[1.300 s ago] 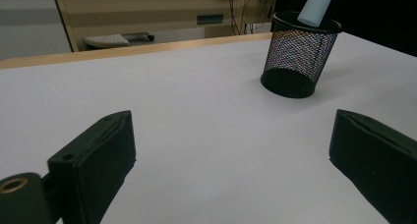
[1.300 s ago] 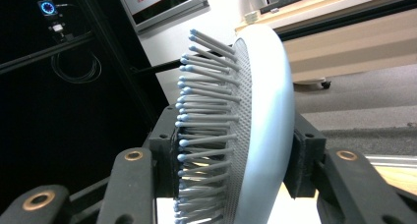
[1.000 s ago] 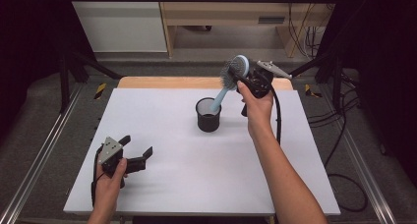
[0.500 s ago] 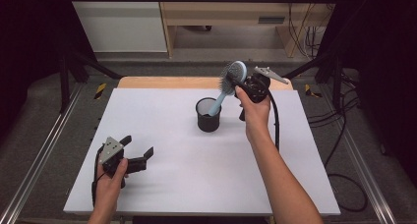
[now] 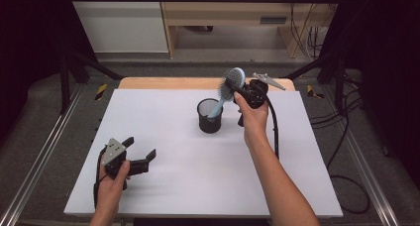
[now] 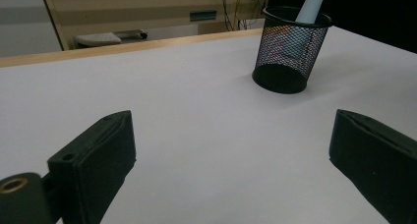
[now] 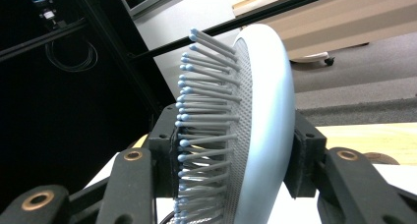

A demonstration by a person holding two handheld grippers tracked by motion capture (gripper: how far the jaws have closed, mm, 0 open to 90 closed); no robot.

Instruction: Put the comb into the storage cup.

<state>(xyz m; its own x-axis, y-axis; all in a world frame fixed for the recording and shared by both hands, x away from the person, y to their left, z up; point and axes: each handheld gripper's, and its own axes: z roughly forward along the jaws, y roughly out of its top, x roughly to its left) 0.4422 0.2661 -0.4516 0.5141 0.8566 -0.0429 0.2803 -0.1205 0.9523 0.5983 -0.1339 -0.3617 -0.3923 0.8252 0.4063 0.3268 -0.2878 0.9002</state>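
At the lower left of the high view, your left hand point(image 5: 113, 174) rests on the white table point(image 5: 173, 186) with the left gripper point(image 5: 143, 154), its jaws spread wide and nothing between them. In the left gripper view the two black jaws sit at the bottom corners, bare tabletop between them, and the black mesh cup point(image 6: 290, 49) stands upright at the upper right of the frame.

Farther up, right of centre in the high view, your right hand point(image 5: 253, 118) holds the right gripper point(image 5: 236, 89) clamped on the head of the light blue hairbrush point(image 5: 229, 89). The brush leans, its handle reaching down into the mesh cup point(image 5: 210, 116). In the right gripper view the jaws press the bristle side and the smooth back of the brush head point(image 7: 246, 135).
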